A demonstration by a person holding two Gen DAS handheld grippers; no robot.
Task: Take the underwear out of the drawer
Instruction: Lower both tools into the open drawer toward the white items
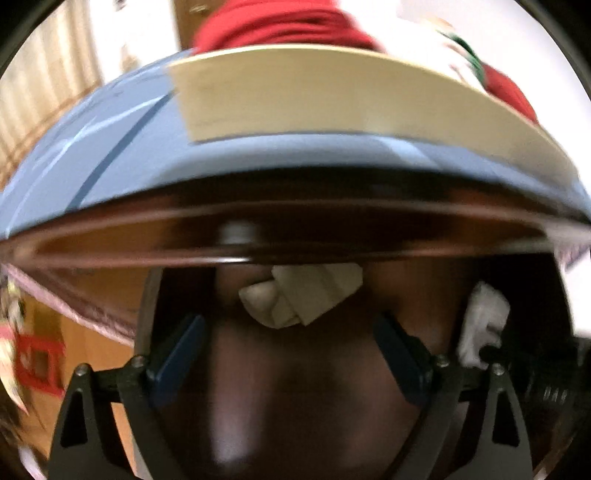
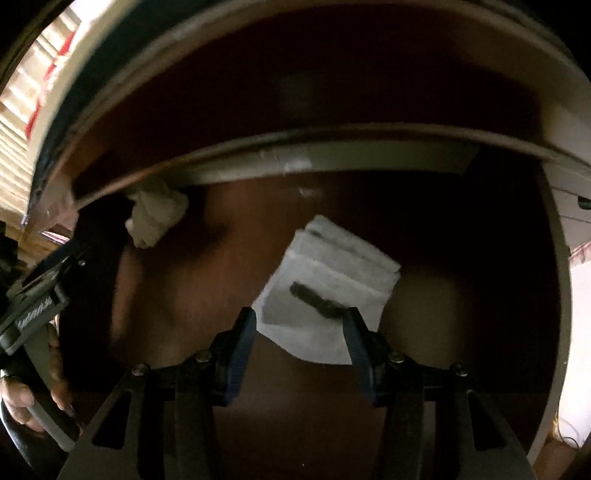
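The drawer point(image 2: 147, 314) is dark brown inside. A folded grey-white underwear point(image 2: 325, 273) with a dark mark lies flat on its bottom. My right gripper point(image 2: 298, 314) hangs over the near edge of that piece, open, its blue pads either side and not pressing. A crumpled white cloth point(image 2: 155, 214) sits at the back left, under the cabinet's edge. In the left wrist view that cloth point(image 1: 299, 295) lies just beyond my left gripper point(image 1: 290, 321), which is open wide with nothing between its fingers. More white fabric point(image 1: 480, 325) shows at the right.
Above the drawer opening runs a blue surface point(image 1: 110, 166) bearing a cream board point(image 1: 314, 96) and red cloth point(image 1: 277, 26). Pink fabric point(image 1: 74, 302) and a cardboard box point(image 1: 40, 365) lie at the left. A hand point(image 2: 18, 398) holds the other gripper's body point(image 2: 33, 306).
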